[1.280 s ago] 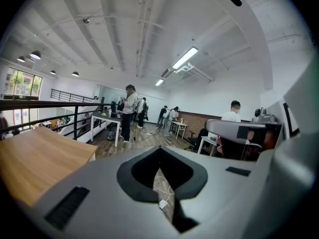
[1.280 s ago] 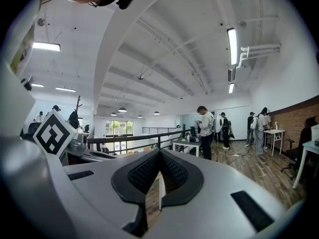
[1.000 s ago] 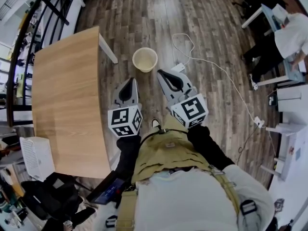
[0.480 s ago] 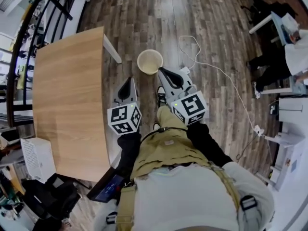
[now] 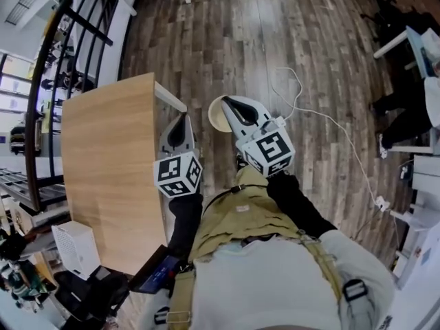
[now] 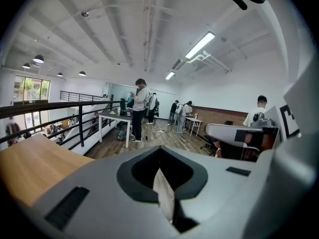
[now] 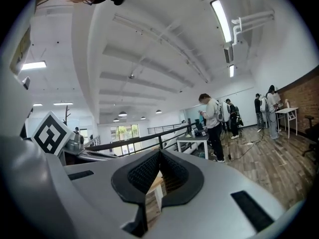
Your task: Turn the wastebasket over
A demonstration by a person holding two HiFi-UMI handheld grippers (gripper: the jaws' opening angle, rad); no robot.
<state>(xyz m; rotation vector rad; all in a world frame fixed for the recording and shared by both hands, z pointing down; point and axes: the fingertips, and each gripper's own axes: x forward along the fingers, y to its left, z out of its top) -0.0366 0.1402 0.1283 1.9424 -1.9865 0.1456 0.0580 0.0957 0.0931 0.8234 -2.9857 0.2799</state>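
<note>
The cream wastebasket (image 5: 216,115) stands upright on the wood floor, mouth up, just beyond the table's corner. In the head view my right gripper (image 5: 225,100) is shut and empty, and its tip overlaps the basket's right side, hiding that part. My left gripper (image 5: 180,118) is also shut and empty, a little to the left of the basket and nearer the table edge. Both gripper views look out level across the room, so the left gripper (image 6: 159,149) and right gripper (image 7: 159,151) show only their closed jaws, not the basket.
A wooden table (image 5: 110,157) with a white leg (image 5: 170,96) is close on the left. A white cable (image 5: 302,108) runs over the floor to the right. A black railing (image 5: 62,40) lies beyond the table. People (image 6: 139,108) stand at far desks.
The person has walked toward the wastebasket, which now sits closer. The right gripper's tip, short of it before, now overlaps it. Both grippers stayed shut.
</note>
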